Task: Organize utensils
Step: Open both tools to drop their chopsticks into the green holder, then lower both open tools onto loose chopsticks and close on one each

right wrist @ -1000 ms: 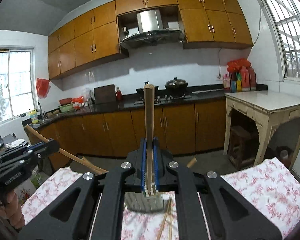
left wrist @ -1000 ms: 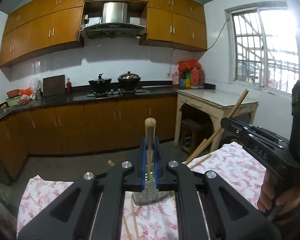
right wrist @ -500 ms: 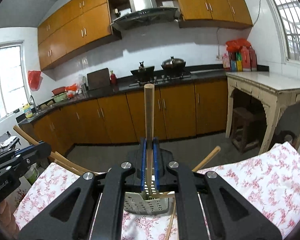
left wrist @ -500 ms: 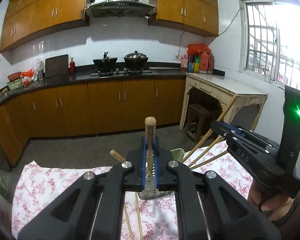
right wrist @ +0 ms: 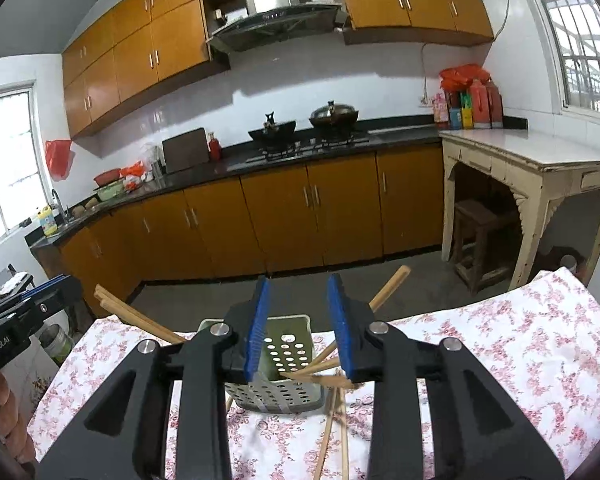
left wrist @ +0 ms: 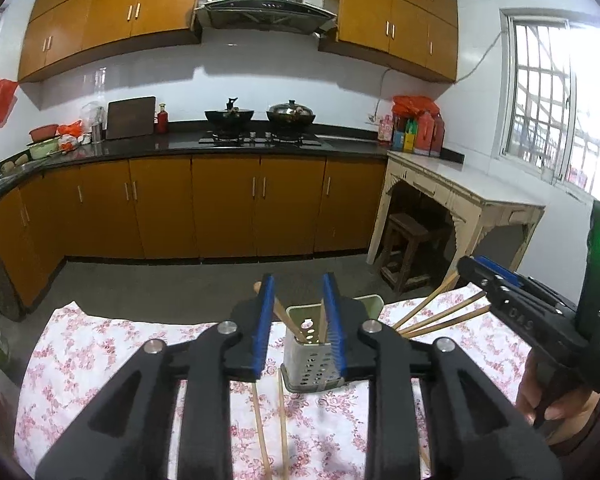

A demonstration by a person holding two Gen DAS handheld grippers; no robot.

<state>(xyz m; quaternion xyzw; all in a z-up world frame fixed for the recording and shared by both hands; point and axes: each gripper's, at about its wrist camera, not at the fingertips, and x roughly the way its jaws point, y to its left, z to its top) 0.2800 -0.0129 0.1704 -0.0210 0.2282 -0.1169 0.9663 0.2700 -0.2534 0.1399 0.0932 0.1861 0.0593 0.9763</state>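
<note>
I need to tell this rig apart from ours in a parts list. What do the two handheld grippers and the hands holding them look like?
Both grippers are matte black plastic with angular, cut-out linkage arms, silver round bolts at the joints and ribbed blue pads inside the fingers. The right gripper carries a green light and raised letters; the left gripper has white lettering on its side. A bare hand grips the right handle. No cables show.

Two pots (left wrist: pixel 260 114) on the stove, cutting board (left wrist: pixel 131 117) against the wall, stool (left wrist: pixel 410 248) under a white side table (left wrist: pixel 472 192), floral cloth (left wrist: pixel 100 344) over the worktop.
</note>
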